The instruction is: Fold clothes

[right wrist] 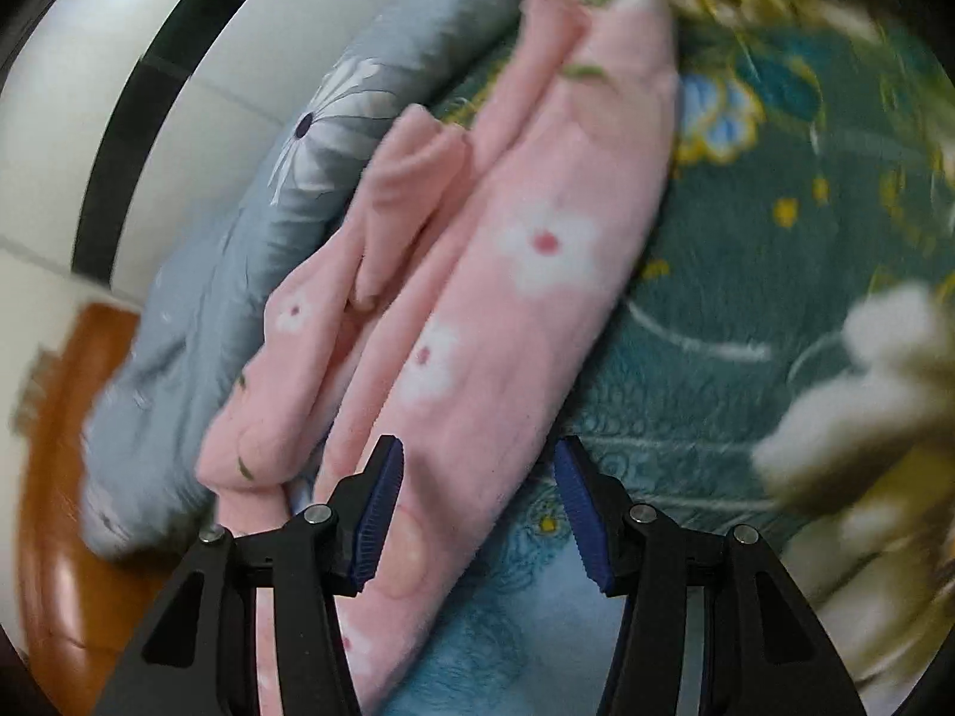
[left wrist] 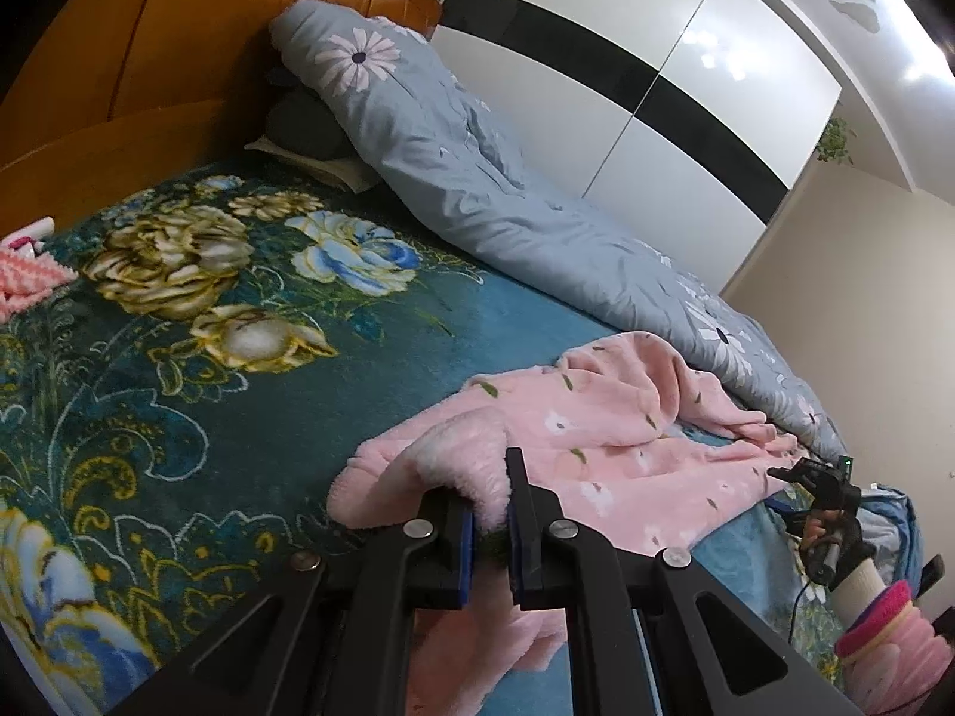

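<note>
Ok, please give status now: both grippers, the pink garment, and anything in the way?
Left gripper shut on pink garment. Right gripper open, garment edge between pads, not pressed. Grey quilt beside it.

Ahead of the jaws we see a teal bedspread (left wrist: 250, 358) patterned with large cream and blue flowers, covering the bed. Beyond the jaws and to their right, a grey-blue quilt (left wrist: 477, 179) with daisy prints lies bunched in a long ridge, its upper end propped against an orange wooden headboard (left wrist: 179, 48). Behind the quilt stands a white wardrobe (left wrist: 686, 89) crossed by a black band (its doors glossy, catching lamp glare). Far left of the jaws rests a small pink knitted item (left wrist: 27, 277).
</note>
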Tool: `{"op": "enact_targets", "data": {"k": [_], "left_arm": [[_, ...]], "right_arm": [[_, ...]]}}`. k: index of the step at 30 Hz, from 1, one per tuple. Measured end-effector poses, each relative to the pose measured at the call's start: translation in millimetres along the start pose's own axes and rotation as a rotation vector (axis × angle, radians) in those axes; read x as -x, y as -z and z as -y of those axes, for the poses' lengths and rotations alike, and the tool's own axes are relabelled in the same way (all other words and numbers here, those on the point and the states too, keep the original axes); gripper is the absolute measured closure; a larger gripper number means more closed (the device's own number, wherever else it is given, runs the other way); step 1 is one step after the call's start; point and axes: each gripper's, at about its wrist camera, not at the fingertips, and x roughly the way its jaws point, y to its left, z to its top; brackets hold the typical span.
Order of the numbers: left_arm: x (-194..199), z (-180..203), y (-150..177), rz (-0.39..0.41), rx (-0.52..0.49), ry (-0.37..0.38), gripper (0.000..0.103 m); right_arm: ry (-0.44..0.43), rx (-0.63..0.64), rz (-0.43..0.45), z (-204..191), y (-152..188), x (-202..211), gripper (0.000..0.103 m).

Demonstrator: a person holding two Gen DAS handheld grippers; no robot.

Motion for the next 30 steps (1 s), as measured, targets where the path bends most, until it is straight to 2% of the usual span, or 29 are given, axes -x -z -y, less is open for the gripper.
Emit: {"op": "enact_targets", "data": {"k": [1,2,5,7,9,12,15,18,22,25,28,30], "left_arm": [[1.3,-1.8,-0.8,0.003,0.004,-0.002,0.094],[2.0,-3.6,-2.6,0.009,0.005,-0.006,0.094],[1.5,-7.4,-15.3,0.036,-0.005,-0.026,0.094],[-2.1,-5.8,-36.8,0.056,-0.017,0.007,0.095],[-7.2,4.0,-64.4,0.07,-0.044,0.019,0.095],[1.1,26.7,-100.9,0.131,-0.103,0.039,0.095],[27.9,45.5,-116.0,0.198,-0.144,0.095,0.095],[52.5,44.9,-95.6,0.22,-0.184,0.113,0.095],[59.5,14.5,-40.3,0.111,-0.153,0.094,0.095],[57.2,-19.0,6.2,0.0,-0.067,0.101,0.095],[52.5,-43.9,40.6,-0.097,0.022,0.092,0.095],[52.6,-49.7,54.9,-0.131,0.054,0.091,0.095]], "right_arm": [[-0.025,-0.009,0.004,-1.0,0.3,0.6,0.066],[-0.05,-0.017,0.008,-2.0,0.6,1.2,0.096],[-0.06,0.002,0.034,-12.5,-1.0,15.5,0.097],[-0.073,0.048,0.074,-24.0,-5.2,37.8,0.097],[-0.089,0.091,0.127,-36.3,-12.4,70.1,0.098],[-0.109,0.131,0.216,-52.9,-25.9,124.6,0.099],[-0.168,0.18,0.302,-66.2,-25.4,183.7,0.1],[-0.212,0.284,0.367,-73.9,-8.9,229.9,0.1],[-0.191,0.35,0.343,-37.0,31.8,253.5,0.1],[-0.144,0.315,0.273,14.5,63.3,247.9,0.1],[-0.105,0.217,0.201,73.9,89.5,236.7,0.1],[-0.1,0.143,0.174,105.9,101.9,230.2,0.1]]}}
